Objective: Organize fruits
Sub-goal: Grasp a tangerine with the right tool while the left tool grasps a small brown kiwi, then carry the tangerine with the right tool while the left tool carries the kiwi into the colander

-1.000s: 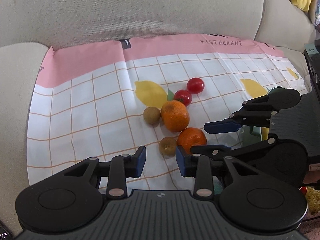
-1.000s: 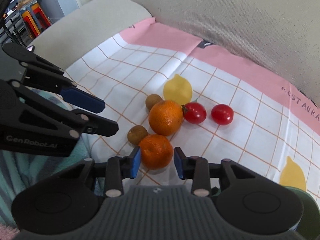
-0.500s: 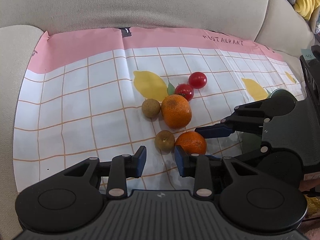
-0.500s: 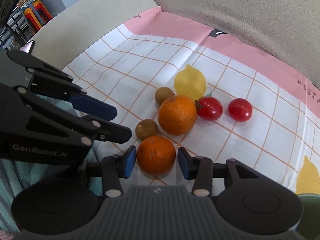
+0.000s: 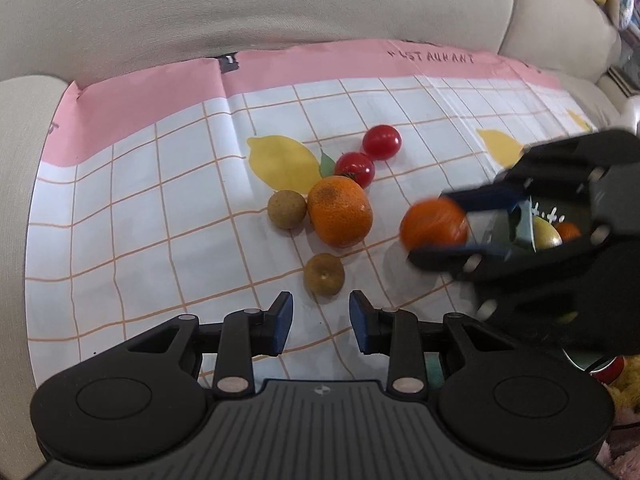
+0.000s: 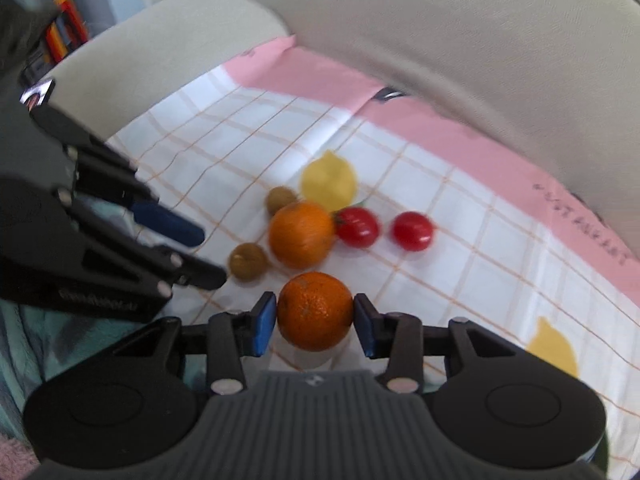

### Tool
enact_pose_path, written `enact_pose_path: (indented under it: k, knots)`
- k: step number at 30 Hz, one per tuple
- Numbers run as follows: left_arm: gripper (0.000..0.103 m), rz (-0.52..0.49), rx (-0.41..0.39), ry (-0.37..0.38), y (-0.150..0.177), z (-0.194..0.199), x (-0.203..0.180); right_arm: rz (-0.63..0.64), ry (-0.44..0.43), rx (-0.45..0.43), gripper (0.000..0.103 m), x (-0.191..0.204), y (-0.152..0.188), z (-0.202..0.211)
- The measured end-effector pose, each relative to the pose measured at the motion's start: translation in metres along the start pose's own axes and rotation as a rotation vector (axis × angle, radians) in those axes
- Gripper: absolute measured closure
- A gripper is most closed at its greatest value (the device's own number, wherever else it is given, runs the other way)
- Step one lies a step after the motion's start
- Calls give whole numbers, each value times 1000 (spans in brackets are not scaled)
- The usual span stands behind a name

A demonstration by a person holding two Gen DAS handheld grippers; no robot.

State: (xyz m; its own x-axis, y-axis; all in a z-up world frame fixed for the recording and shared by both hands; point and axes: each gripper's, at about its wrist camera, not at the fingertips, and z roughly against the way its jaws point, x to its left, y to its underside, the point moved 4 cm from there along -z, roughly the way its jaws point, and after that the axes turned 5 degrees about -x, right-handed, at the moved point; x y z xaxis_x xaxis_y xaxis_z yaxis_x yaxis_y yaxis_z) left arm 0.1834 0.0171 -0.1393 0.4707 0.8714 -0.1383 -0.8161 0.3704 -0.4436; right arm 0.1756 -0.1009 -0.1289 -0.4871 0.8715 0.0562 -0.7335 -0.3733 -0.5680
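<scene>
My right gripper (image 6: 315,322) is shut on a small orange (image 6: 315,311) and holds it above the checked cloth (image 6: 480,240); the same orange (image 5: 434,224) shows in the left wrist view between the right gripper's fingers. On the cloth lie a larger orange (image 5: 340,211), two red tomatoes (image 5: 382,141) (image 5: 355,167) and two small brown fruits (image 5: 286,209) (image 5: 324,273). My left gripper (image 5: 321,322) is open and empty, just in front of the nearer brown fruit.
The cloth (image 5: 160,200) lies on a beige sofa seat with the backrest (image 5: 280,8) behind. Behind the right gripper, a container with a yellow-green fruit (image 5: 546,234) and an orange one shows. Printed lemons mark the cloth.
My right gripper closed on the small orange, lifted it off the cloth and moved right. The left gripper stayed open near the brown fruit.
</scene>
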Motion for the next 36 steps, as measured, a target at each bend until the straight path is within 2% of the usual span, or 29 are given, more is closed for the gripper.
enact_pose_path:
  k: [5, 11, 15, 19, 23, 32, 36]
  knots:
    - [65, 8, -12, 11, -8, -6, -7, -59, 27, -63, 64, -14, -6, 19]
    - [65, -59, 33, -83, -8, -21, -17, -73, 34, -82, 64, -15, -3, 25]
    - [65, -41, 11, -61, -10, -22, -17, -84, 27, -83, 64, -14, 0, 24]
    - [75, -37, 31, -81, -10, -27, -18, -88, 34, -87, 64, -15, 1, 25]
    - [76, -32, 25, -82, -8, -25, -18, -94, 41, -103, 64, -18, 2, 31]
    - [76, -39, -49, -118, -5, 5, -31, -95, 42, -143, 64, -16, 5, 51]
    - [76, -46, -108, -118, -7, 30, -45, -85, 42, -165, 64, -13, 6, 62]
